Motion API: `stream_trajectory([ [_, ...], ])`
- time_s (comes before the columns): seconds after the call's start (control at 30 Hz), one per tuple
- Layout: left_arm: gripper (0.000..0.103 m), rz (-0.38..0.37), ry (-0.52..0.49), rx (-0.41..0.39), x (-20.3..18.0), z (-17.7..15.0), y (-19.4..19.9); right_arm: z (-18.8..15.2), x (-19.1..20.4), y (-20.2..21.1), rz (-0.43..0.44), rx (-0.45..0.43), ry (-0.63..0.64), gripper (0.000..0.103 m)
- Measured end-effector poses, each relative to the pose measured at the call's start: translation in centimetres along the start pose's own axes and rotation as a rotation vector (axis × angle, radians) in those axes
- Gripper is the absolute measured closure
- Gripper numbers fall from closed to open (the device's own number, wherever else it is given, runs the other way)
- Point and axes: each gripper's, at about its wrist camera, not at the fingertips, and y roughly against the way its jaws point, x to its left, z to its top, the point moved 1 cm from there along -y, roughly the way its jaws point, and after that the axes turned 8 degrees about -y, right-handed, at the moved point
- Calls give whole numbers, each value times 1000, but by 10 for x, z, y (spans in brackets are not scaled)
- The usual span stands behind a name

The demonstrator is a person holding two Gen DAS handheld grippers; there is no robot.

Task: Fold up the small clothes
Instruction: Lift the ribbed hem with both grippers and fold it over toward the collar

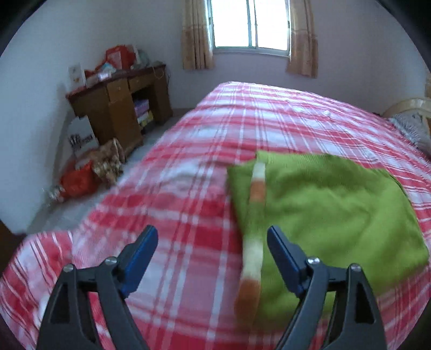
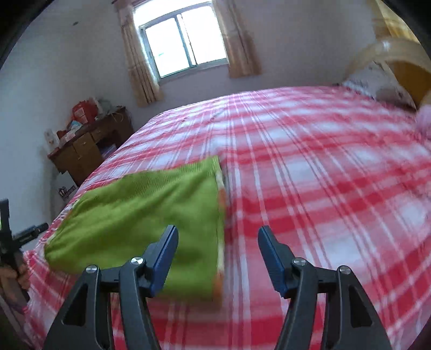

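A green knitted garment [image 1: 328,210] with an orange-and-cream striped edge [image 1: 254,237] lies folded flat on the red plaid bed [image 1: 188,188]. My left gripper [image 1: 212,237] is open and empty, hovering above the garment's left striped edge. In the right wrist view the same garment [image 2: 150,215] lies on the bed [image 2: 323,175], with its striped edge [image 2: 221,204] to the right. My right gripper [image 2: 218,239] is open and empty above that edge. The left gripper's handle shows at the far left of the right wrist view [image 2: 16,242].
A wooden desk [image 1: 121,107] piled with bags stands by the left wall, with bags on the floor [image 1: 89,172] beside it. A curtained window [image 1: 250,24] is behind the bed. A pillow [image 2: 377,83] and headboard [image 2: 396,53] are at the right.
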Motion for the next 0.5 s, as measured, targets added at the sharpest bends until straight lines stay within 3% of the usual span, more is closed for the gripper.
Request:
stream_trajectory([
  [0.2, 19, -55, 12, 35, -19, -11, -17, -27, 7, -13, 50, 101, -6, 41],
  [0.27, 31, -85, 29, 53, -22, -14, -21, -33, 14, -28, 26, 138, 23, 41],
  [0.33, 57, -136, 49, 68, -27, -18, -25, -42, 23, -46, 10, 194, 47, 42],
  [0.4, 67, -159, 56, 83, -35, -20, -26, -53, 31, -55, -37, 205, 81, 49],
  [0.43, 71, -150, 46, 84, -40, -21, -26, -56, 36, -53, -52, 189, 114, 54],
  [0.47, 73, -141, 32, 83, -44, -22, -25, -58, 39, -52, -35, 195, 134, 70],
  [0.5, 75, -130, 20, 81, -47, -21, -24, -57, 39, -51, -14, 207, 131, 76],
])
